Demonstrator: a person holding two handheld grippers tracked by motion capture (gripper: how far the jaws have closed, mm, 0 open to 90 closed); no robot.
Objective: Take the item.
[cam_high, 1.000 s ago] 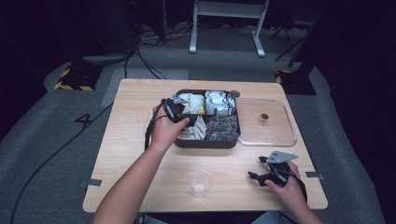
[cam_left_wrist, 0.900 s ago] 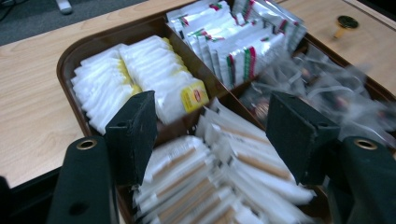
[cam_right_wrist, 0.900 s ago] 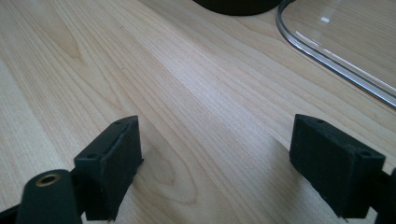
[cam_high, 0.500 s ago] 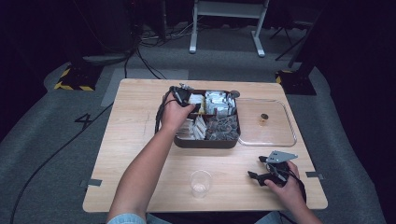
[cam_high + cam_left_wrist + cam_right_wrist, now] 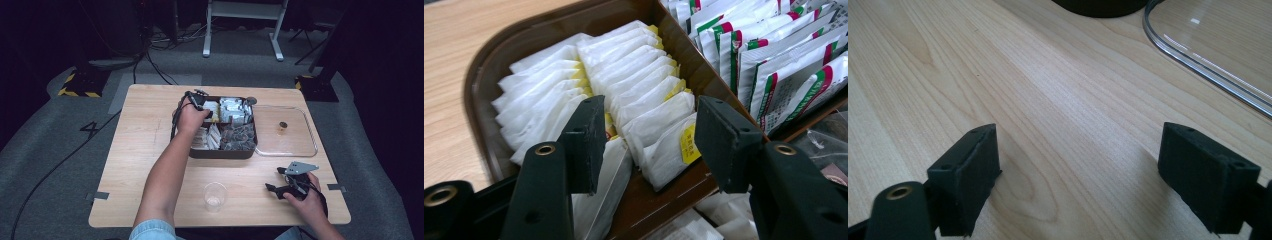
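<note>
A brown compartment tray (image 5: pixel 220 153) stands at the table's middle. My left gripper (image 5: pixel 198 103) reaches into its far left compartment. In the left gripper view this gripper (image 5: pixel 649 125) hangs just over a row of white tea bags (image 5: pixel 639 75) with yellow tags. Its jaws have just been closing, with a few bags between them, and a gap still shows beside each pad. My right gripper (image 5: pixel 273 179) rests near the table's front right. It stands wide open (image 5: pixel 1078 150) over bare wood with nothing between its pads.
Green-and-red striped packets (image 5: pixel 774 55) fill the neighbouring compartment, and dark packets (image 5: pixel 237 136) lie nearer the front. A clear lid (image 5: pixel 296 151) with a small brown knob (image 5: pixel 283 126) lies right of the tray. A clear plastic cup (image 5: pixel 215 196) stands near the front edge.
My left hand has moved away from the person along the tray's left side and sunk into the far compartment. The right hand has kept still.
</note>
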